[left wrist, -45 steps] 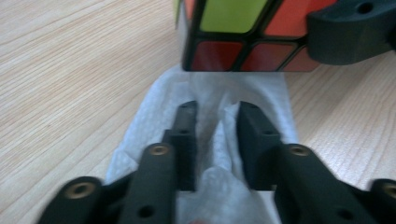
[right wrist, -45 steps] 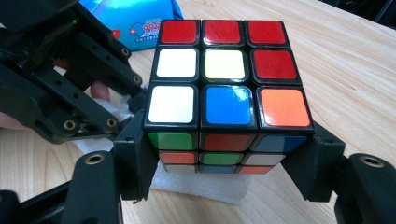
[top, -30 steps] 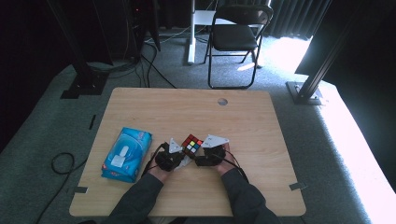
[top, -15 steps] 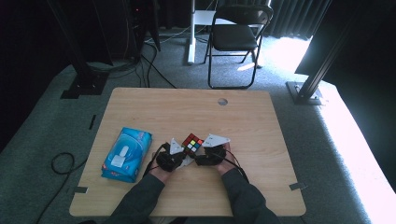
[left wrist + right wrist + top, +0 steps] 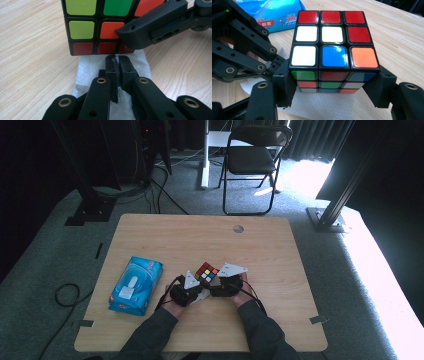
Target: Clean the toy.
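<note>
Cube (image 5: 333, 57) clamped in right tool (image 5: 332, 87) | left tool (image 5: 117, 65) pinching tissue (image 5: 92, 66), half hidden

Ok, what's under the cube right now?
A white tissue lies flat on the table under the cube, sticking out toward the left gripper, whose jaws pinch it. The part beneath the cube is hidden.

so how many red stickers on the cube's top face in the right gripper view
4 on the puzzle cube: three across the far row, and one at the right end of the middle row. The other faces are partly hidden, so they are not counted.
</note>
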Available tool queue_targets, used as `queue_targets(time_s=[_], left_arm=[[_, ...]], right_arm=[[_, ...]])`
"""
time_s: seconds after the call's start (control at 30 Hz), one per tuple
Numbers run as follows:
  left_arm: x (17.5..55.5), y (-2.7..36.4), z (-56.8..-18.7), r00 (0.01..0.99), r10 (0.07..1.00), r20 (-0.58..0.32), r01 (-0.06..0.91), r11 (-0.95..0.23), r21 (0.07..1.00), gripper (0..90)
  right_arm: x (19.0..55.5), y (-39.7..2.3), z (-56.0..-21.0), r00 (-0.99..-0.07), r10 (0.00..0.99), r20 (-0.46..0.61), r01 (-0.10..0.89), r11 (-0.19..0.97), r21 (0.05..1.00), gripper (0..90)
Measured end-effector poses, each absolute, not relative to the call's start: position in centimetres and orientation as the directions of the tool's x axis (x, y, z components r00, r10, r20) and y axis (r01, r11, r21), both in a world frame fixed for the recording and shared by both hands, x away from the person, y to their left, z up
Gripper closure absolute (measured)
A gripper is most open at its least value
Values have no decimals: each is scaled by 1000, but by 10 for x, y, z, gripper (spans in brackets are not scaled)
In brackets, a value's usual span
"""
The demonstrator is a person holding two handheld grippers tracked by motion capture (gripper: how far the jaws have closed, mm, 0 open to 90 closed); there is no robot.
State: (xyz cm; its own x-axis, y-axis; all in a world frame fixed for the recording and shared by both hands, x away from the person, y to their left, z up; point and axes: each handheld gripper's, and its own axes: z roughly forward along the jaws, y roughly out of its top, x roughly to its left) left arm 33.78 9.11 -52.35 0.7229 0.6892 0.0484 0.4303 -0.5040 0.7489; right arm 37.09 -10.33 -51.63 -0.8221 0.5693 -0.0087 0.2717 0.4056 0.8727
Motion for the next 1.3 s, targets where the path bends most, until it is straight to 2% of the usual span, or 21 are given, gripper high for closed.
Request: queue_targets(time_s=[0.73,1.3], left_arm=[[349,112,-517,633,773,47,469,-431,771,875],[336,97,-522,703,708,64,413,-480,774,875]], right_arm=[[371,-103,-515,-823,568,-3,272,398,876,339],[371,-105,-514,-818,576,-2,274,392,878,339]])
